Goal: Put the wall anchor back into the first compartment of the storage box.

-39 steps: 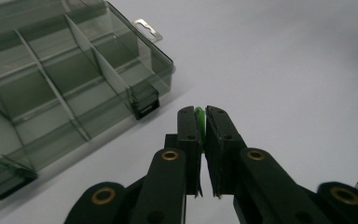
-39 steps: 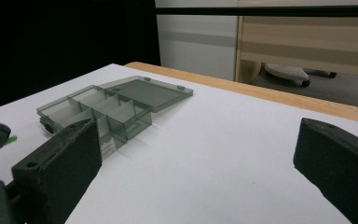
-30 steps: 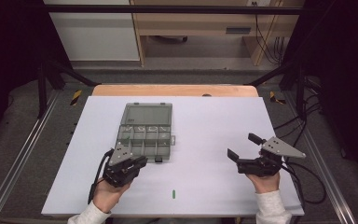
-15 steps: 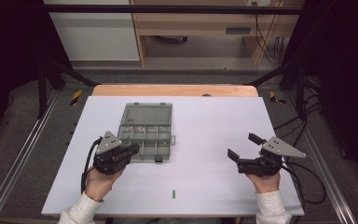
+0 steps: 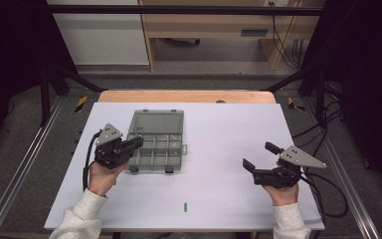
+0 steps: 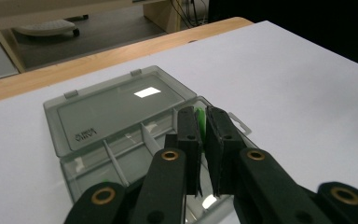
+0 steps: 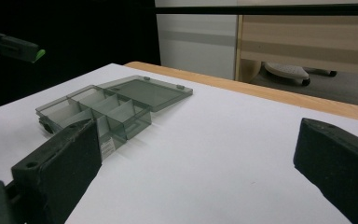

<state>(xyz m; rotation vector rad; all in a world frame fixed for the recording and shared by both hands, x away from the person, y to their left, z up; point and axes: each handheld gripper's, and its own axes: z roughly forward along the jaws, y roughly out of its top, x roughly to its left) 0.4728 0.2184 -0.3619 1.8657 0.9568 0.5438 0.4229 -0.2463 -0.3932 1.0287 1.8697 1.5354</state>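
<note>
On the table, high view: left gripper (image 5: 135, 143) over the open box's (image 5: 156, 142) left edge; right gripper (image 5: 259, 156) well apart, jaws wide; green mark (image 5: 184, 206) near the front.
Left gripper view: jaws clamped on a thin green piece (image 6: 199, 122), above the box's (image 6: 116, 123) compartments.
Right gripper view: jaws apart, nothing between; green tip (image 7: 39, 54) in the far gripper.
</note>
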